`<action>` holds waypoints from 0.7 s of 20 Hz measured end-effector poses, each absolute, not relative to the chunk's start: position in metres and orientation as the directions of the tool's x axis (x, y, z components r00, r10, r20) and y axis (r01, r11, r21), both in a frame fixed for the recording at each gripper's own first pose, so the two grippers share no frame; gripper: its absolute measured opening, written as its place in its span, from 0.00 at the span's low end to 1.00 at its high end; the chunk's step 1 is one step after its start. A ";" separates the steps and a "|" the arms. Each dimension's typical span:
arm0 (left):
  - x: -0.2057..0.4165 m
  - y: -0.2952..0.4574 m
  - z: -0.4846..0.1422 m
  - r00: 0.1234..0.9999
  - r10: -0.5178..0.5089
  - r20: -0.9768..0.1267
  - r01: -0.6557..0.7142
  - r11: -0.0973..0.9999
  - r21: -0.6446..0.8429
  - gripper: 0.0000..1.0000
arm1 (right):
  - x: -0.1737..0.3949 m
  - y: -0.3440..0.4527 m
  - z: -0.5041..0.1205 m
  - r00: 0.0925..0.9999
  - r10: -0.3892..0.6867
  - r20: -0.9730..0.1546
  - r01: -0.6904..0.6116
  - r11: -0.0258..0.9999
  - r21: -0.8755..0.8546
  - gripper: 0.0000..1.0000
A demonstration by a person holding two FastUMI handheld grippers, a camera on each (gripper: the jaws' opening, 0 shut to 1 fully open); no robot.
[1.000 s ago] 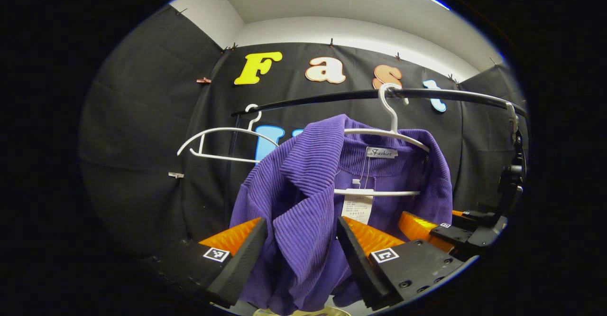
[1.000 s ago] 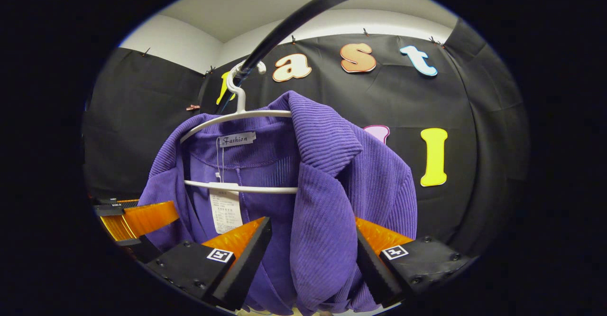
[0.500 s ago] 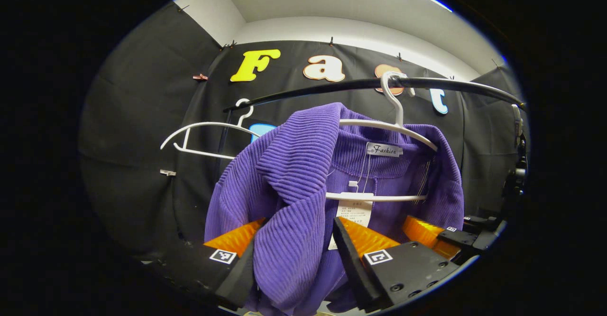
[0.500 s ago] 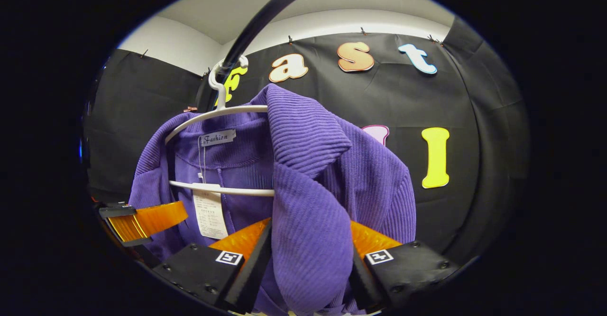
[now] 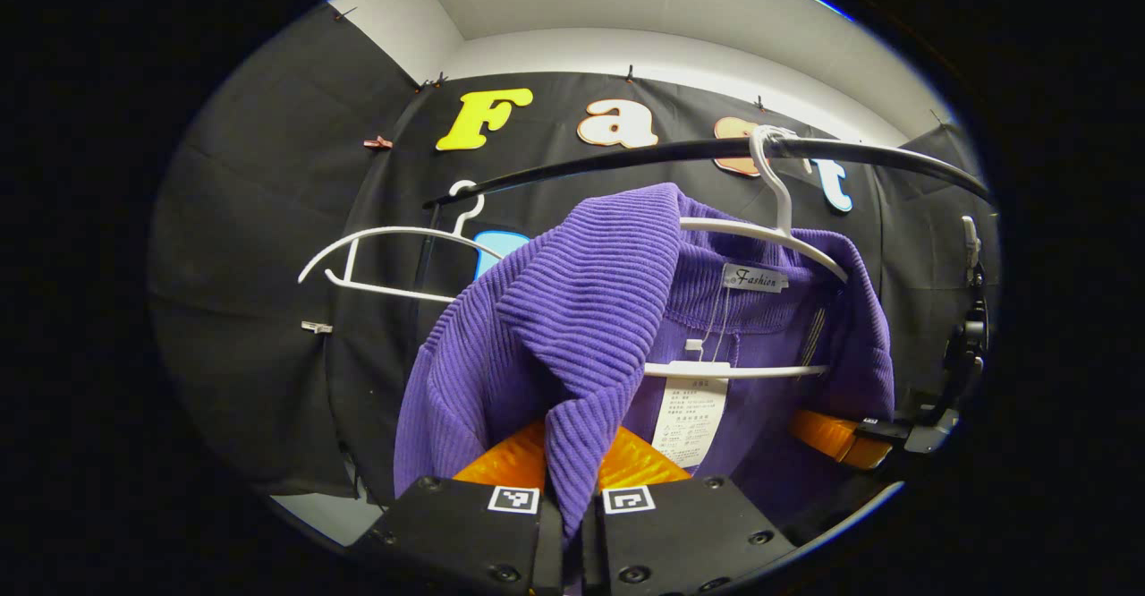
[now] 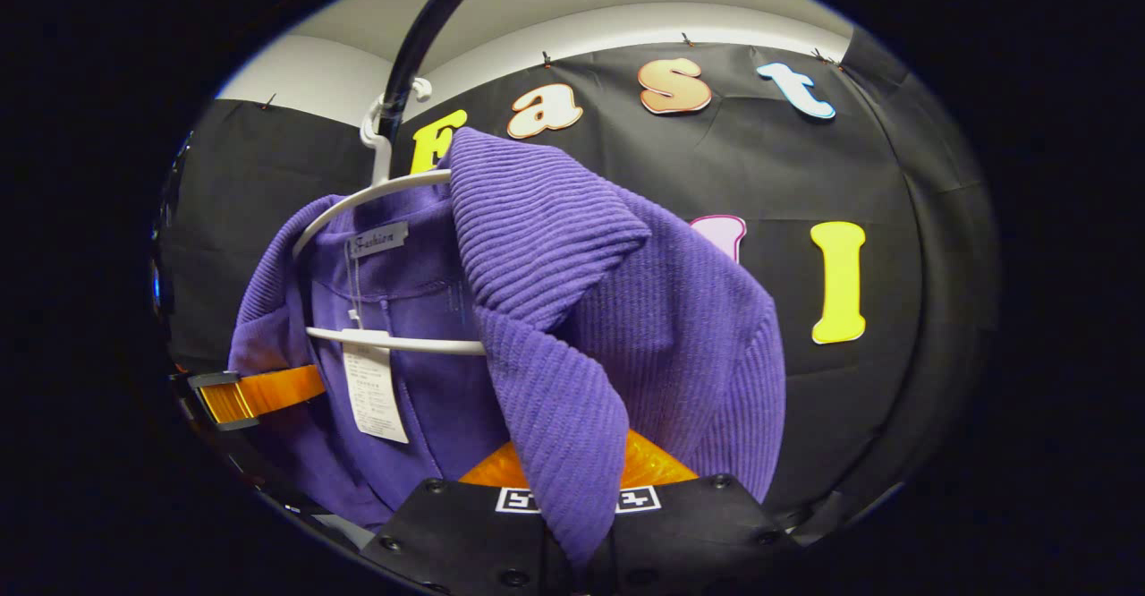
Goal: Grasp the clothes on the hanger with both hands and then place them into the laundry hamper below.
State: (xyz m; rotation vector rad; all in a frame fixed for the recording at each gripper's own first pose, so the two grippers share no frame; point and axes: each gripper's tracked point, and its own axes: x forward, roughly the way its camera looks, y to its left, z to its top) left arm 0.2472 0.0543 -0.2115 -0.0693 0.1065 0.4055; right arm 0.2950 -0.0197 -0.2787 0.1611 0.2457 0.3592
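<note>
A purple ribbed garment [image 5: 572, 310] hangs on a white hanger [image 5: 769, 231] hooked over a black rail [image 5: 644, 156]. In the left gripper view, my left gripper [image 5: 571, 498] is shut on the garment's front edge on one side. In the right gripper view the same garment [image 6: 572, 283] drapes over the white hanger [image 6: 376, 193], and my right gripper [image 6: 577, 499] is shut on the opposite front edge. The other gripper shows far off at the right edge [image 5: 859, 435] of the left gripper view and at the left edge [image 6: 241, 395] of the right gripper view.
An empty white hanger [image 5: 394, 256] hangs on the same rail to the left of the garment. A paper tag [image 5: 689, 421] dangles inside the collar. The rail's upright and clamp [image 5: 966, 354] stand at the far right. Black cloth walls close the booth behind.
Both grippers went from open around the garment's front edges to shut on the fabric. The garment's collar has lifted slightly on the hanger.
</note>
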 end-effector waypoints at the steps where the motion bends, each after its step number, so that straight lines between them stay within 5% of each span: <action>1: 0.248 0.056 -0.210 0.913 0.392 -0.117 -0.398 0.917 -0.038 0.11 | 0.295 -0.016 -0.278 0.904 0.372 -0.209 -0.334 0.922 0.196 0.16; 14: 0.223 0.080 -0.194 0.879 0.463 -0.118 -0.469 0.882 -0.033 0.10 | 0.287 -0.049 -0.255 0.914 0.369 -0.170 -0.325 0.915 0.241 0.16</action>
